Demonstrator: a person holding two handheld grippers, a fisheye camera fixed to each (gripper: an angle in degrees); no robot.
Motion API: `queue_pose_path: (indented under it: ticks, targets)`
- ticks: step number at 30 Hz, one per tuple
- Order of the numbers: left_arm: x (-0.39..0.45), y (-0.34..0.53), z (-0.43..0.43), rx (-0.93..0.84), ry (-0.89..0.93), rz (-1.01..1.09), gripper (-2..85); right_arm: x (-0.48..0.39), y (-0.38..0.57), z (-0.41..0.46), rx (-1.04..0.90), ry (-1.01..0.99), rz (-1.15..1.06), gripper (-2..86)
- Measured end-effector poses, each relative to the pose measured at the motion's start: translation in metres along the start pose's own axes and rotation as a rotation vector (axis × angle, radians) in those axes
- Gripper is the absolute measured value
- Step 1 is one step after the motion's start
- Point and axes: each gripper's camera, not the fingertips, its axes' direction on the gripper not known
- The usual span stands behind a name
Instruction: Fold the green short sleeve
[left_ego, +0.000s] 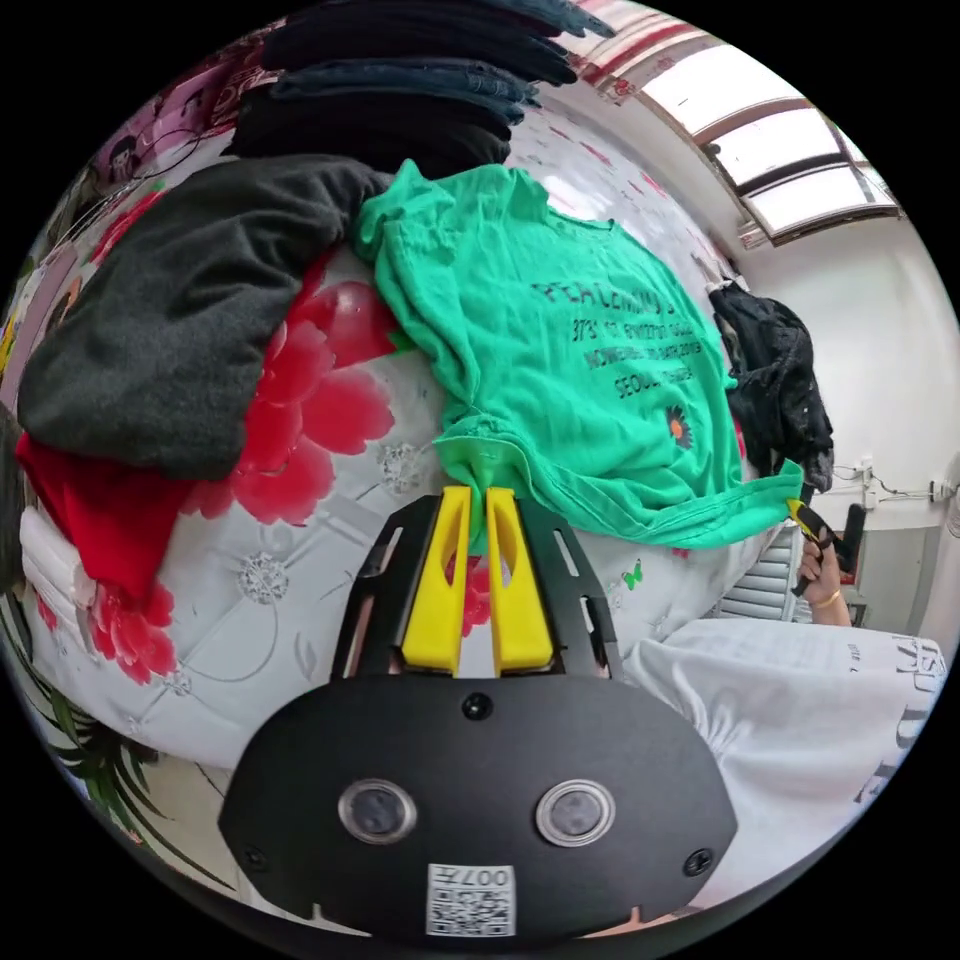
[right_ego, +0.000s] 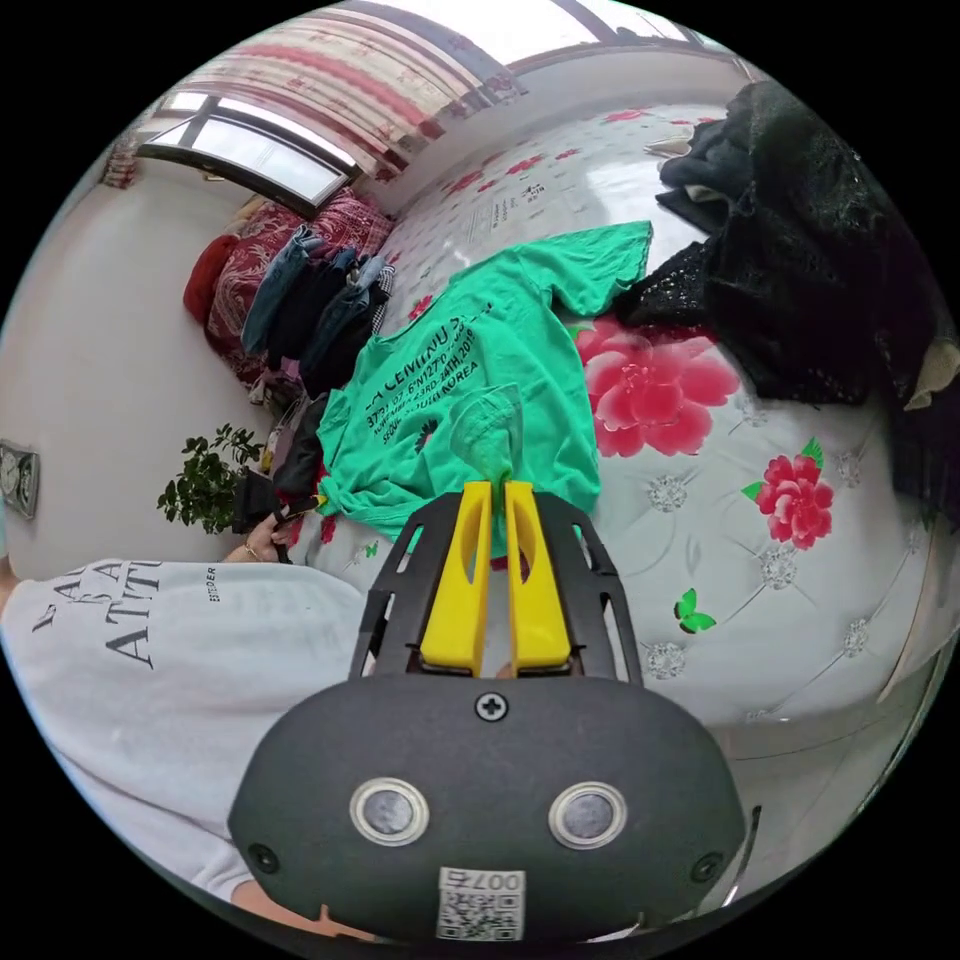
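Note:
The green short sleeve shirt (left_ego: 560, 370) lies spread, print side up, on a bed with a white cover patterned with red flowers (left_ego: 330, 540). In the left gripper view my left gripper (left_ego: 478, 492) is shut on a bunched corner of the shirt's hem. The right gripper (left_ego: 812, 520), held in a hand, pinches the hem's other corner at the bed's edge. In the right gripper view my right gripper (right_ego: 498, 487) is shut on a raised fold of the green shirt (right_ego: 470, 390), and the left gripper (right_ego: 300, 503) holds the far corner. One sleeve (right_ego: 600, 265) lies flat.
A dark grey garment (left_ego: 190, 310) and a red one (left_ego: 100, 510) lie beside the shirt, with stacked jeans (left_ego: 400, 80) behind. A black lacy garment (right_ego: 810, 260) sits on the other side. The person's white top (right_ego: 150, 680) is close. A plant (right_ego: 205, 480) stands by the wall.

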Motion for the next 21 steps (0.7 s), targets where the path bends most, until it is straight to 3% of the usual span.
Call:
queue_pose_path:
  ticks: [5, 13, 18, 21]
  targets:
    - [0.006, -0.021, -0.077, 0.199, 0.171, 0.081, -0.3, -0.009, -0.073, -0.028, 0.123, -0.082, -0.079, 0.0]
    - [0.043, -0.089, -0.265, 0.568, 0.186, 0.275, -0.5, -0.101, -0.184, -0.15, 0.491, -0.137, -0.329, 0.0]
    - [0.081, -0.05, -0.371, 0.917, 0.179, 0.389, -0.5, -0.159, -0.157, -0.234, 0.728, -0.192, -0.544, -0.1]
    - [0.097, -0.003, -0.385, 1.009, 0.126, 0.451, -0.5, -0.173, -0.11, -0.253, 0.781, -0.148, -0.669, -0.1]
